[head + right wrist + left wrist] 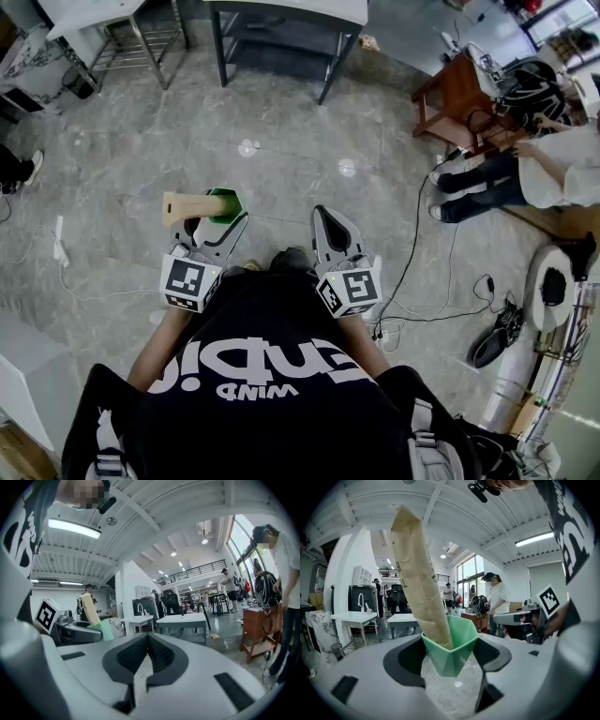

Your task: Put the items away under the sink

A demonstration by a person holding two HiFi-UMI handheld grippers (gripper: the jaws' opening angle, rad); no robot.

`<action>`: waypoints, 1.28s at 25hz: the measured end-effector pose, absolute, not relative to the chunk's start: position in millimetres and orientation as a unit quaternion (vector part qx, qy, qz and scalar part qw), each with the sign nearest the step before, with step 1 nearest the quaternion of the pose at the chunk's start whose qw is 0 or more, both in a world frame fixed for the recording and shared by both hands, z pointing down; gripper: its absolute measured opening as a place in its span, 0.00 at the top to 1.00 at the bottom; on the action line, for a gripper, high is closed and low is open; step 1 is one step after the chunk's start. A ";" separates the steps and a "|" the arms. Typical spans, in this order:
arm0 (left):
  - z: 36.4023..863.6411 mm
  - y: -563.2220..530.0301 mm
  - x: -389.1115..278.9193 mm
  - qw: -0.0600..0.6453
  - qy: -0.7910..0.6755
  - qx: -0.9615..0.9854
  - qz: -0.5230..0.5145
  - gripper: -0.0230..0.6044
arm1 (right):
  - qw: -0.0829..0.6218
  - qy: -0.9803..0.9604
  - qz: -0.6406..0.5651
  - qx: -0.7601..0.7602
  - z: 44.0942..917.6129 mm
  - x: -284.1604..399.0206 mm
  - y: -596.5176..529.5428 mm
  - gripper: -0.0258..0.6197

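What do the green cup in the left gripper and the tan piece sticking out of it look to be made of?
Green cup: likely hard plastic, matte; flat faceted walls with crisp edges, even color. Tan piece: possibly a dry sponge or cellulose pad; pale, dull, finely grainy surface, though wood cannot be ruled out.

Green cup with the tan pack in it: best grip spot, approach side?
Grip the green cup by its faceted side walls below the rim, coming in level, as the left gripper has it. The tan pack sticks up out of the mouth, so from above looks blocked; flat facets likely seat the jaws.
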State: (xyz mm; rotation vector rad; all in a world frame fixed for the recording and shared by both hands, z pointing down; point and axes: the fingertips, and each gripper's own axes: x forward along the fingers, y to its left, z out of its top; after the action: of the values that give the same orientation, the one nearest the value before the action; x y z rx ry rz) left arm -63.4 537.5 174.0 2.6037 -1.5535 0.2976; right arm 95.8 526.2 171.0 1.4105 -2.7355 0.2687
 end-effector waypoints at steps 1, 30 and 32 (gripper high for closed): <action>174.5 535.8 -62.3 0.048 -0.508 0.855 0.098 0.44 | 0.024 -0.884 0.086 0.459 170.6 97.0 525.3 0.93; 188.9 441.9 -68.0 0.049 -0.513 0.852 0.091 0.44 | 0.015 -0.888 0.084 0.452 176.0 94.7 433.7 0.93; 186.1 416.7 -64.3 0.043 -0.510 0.854 0.092 0.44 | 0.018 -0.888 0.078 0.452 174.1 96.9 409.2 0.93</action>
State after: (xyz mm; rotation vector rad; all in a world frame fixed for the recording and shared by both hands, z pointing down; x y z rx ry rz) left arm -64.3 416.7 186.1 2.6123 -1.5581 0.2806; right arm 96.9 409.2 174.1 1.4053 -2.7587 0.2431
